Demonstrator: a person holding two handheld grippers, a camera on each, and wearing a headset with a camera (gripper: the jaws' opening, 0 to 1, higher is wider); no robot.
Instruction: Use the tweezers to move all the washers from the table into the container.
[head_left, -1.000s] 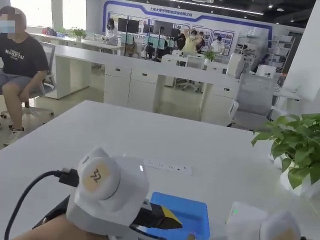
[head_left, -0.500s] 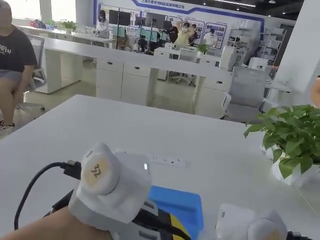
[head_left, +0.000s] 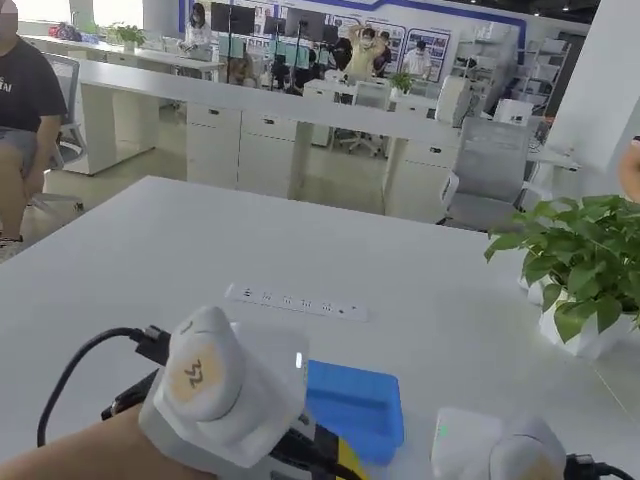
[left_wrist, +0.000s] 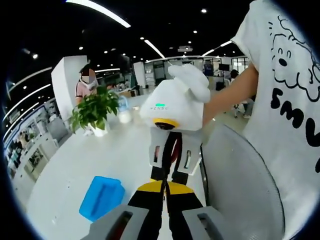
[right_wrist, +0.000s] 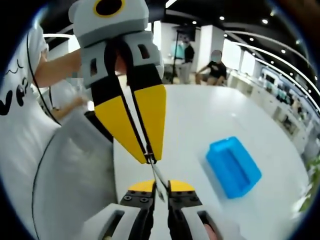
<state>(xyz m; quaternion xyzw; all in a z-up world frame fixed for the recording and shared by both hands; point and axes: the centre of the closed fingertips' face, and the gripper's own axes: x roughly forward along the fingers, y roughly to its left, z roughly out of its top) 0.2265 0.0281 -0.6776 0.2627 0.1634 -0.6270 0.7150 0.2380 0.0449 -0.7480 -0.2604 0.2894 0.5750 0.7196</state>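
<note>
**Both claws meeting on the tweezers by the near edge**

I am watching the left claw (right_wrist: 148, 159) pinching the tweezers (right_wrist: 155, 175), its yellow jaws pressed to a point. The right claw (right_wrist: 161, 188) is gripping their other end, tip to tip with it, close to the near edge of the bench (head_left: 200, 250). A grey chair back (left_wrist: 245, 190) is crowding that edge just beside the claws. The blue container (head_left: 355, 400) is lying on the bench just beyond them, with open white surface running left and far. A power strip (head_left: 295, 300) is sitting farther off, and a potted plant (head_left: 585, 265) is standing at the right edge.
</note>
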